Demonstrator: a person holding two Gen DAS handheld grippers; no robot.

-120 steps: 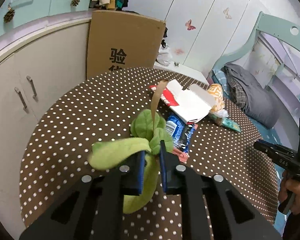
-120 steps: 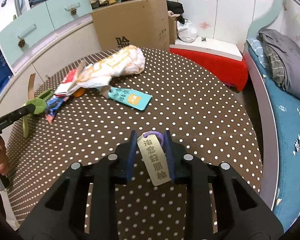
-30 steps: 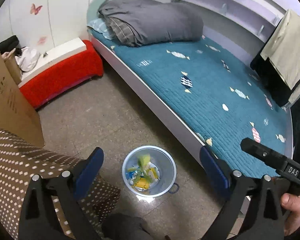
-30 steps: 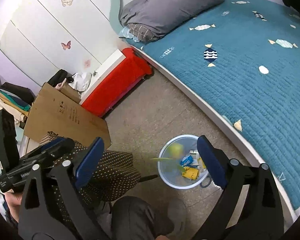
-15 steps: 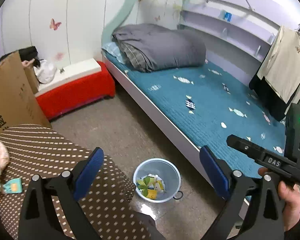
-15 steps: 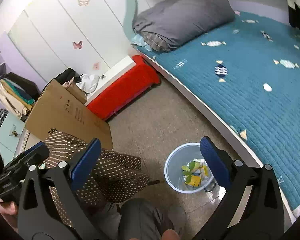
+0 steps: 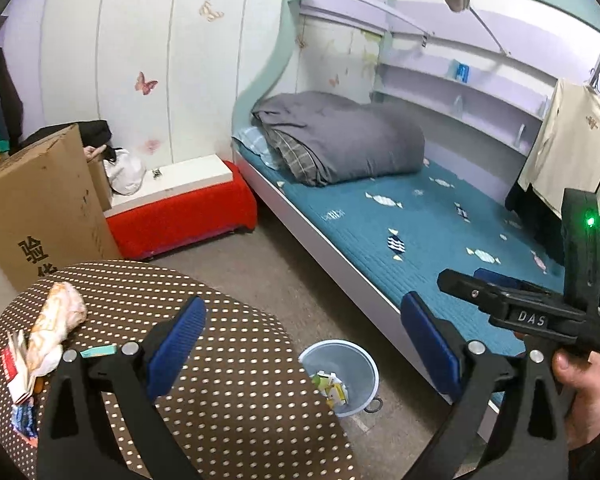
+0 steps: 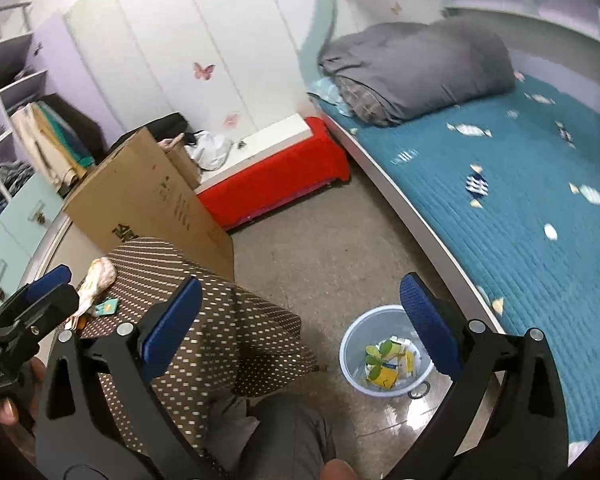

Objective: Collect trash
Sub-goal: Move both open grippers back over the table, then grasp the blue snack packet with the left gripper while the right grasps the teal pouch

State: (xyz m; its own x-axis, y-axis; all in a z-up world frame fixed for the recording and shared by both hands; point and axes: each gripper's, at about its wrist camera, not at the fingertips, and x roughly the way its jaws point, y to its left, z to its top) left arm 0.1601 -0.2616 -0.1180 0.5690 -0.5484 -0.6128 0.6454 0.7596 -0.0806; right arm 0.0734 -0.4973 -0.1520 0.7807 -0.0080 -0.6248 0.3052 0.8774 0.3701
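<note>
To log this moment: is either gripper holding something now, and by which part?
Nothing is held. The left gripper and the right gripper are both wide open, empty.

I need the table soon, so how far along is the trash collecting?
Partly done. The pale blue plastic bin on the floor already holds a green leafy scrap and yellow wrappers. Nothing is in hand: the left gripper and right gripper are both open. Wrappers remain on the brown polka-dot table.
</note>
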